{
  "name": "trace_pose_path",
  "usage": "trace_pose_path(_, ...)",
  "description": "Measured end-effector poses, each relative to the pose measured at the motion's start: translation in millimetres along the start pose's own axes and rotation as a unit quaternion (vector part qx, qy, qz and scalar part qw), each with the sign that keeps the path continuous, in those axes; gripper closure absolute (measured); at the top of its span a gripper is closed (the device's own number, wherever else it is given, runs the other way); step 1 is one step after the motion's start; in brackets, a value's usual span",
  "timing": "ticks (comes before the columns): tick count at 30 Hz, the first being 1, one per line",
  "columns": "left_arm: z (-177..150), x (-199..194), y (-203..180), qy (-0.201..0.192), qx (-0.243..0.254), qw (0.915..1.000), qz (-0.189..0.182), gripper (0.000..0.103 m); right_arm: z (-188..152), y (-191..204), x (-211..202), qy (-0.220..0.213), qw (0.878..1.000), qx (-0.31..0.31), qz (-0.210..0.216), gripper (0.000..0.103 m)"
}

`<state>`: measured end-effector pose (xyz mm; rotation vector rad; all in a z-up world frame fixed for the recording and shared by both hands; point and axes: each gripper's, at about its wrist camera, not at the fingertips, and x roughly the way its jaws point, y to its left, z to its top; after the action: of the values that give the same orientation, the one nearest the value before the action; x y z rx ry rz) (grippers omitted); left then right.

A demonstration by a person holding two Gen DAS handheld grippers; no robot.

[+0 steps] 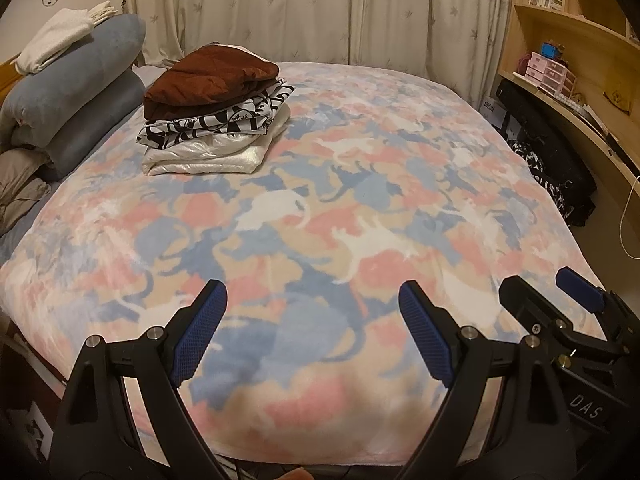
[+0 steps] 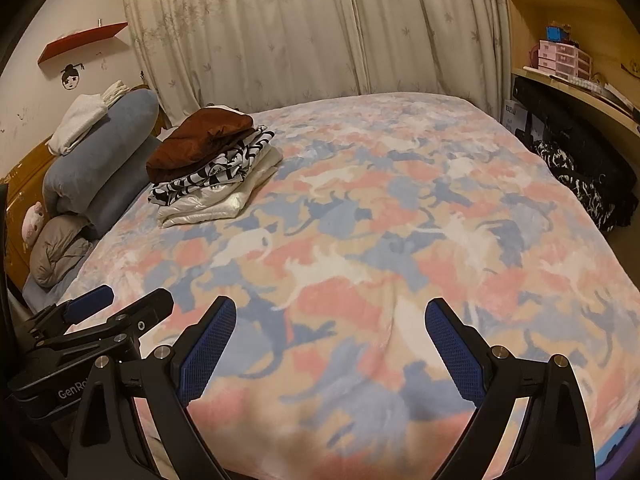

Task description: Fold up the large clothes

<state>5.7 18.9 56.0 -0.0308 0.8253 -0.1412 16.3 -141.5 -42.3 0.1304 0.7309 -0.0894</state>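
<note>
A stack of folded clothes (image 1: 216, 116) lies at the far left of the bed: a brown garment (image 1: 212, 78) on top, a black-and-white patterned one (image 1: 224, 124) under it, white ones (image 1: 208, 156) at the bottom. The stack also shows in the right wrist view (image 2: 212, 168). My left gripper (image 1: 312, 300) is open and empty over the near edge of the bed. My right gripper (image 2: 330, 316) is open and empty beside it, and shows in the left wrist view (image 1: 548, 284). The left gripper shows in the right wrist view (image 2: 128, 300).
The bed carries a pink, blue and white cat-print blanket (image 1: 360, 208). Rolled blue bedding (image 1: 76, 100) with a white cloth (image 1: 56, 40) on top sits at the headboard. A dark patterned bag (image 1: 556, 172) stands right of the bed, below wooden shelves (image 1: 572, 52). Curtains (image 1: 304, 12) hang behind.
</note>
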Motion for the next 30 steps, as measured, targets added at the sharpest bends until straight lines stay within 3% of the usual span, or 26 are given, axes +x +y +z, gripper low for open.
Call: trace_pose_path(30, -5.5, 7.3, -1.3, 0.009, 0.001, 0.9999, 0.009, 0.018, -9.0, -2.9, -0.2, 0.005, 1.000, 0.003, 0.001, 0.007)
